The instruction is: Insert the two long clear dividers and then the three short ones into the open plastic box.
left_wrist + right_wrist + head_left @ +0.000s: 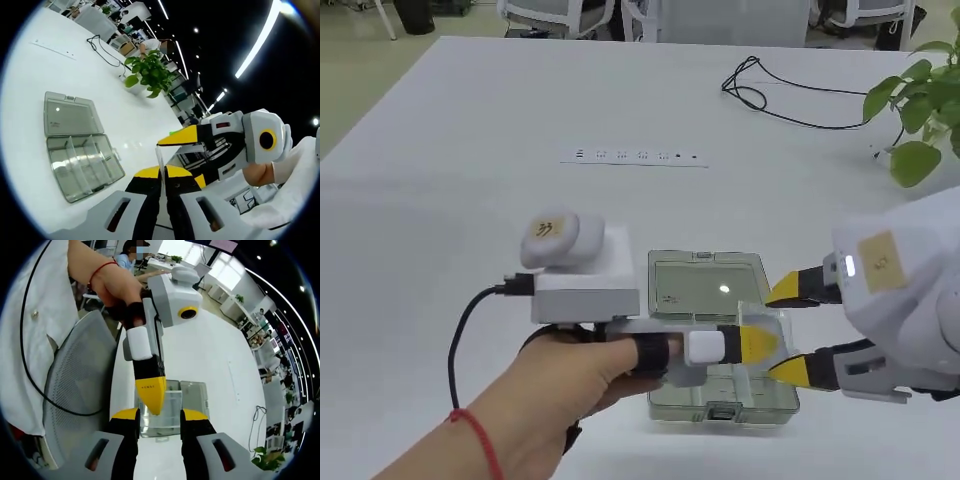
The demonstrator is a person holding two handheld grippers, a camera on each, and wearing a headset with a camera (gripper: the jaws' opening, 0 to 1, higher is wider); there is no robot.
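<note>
White table (470, 120) is carrying the open box (720, 412), with some dividers standing inside it. Left gripper (161, 174) is hovering above the box, its jaws pressing together on a clear divider (172, 405). Right gripper (160, 415) is hanging just beside, jaws spread wide on either side of that divider.

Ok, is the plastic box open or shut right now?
Open: the lid lies folded back flat on the table, leaving the box uncovered; the left gripper pinches a clear divider.
</note>
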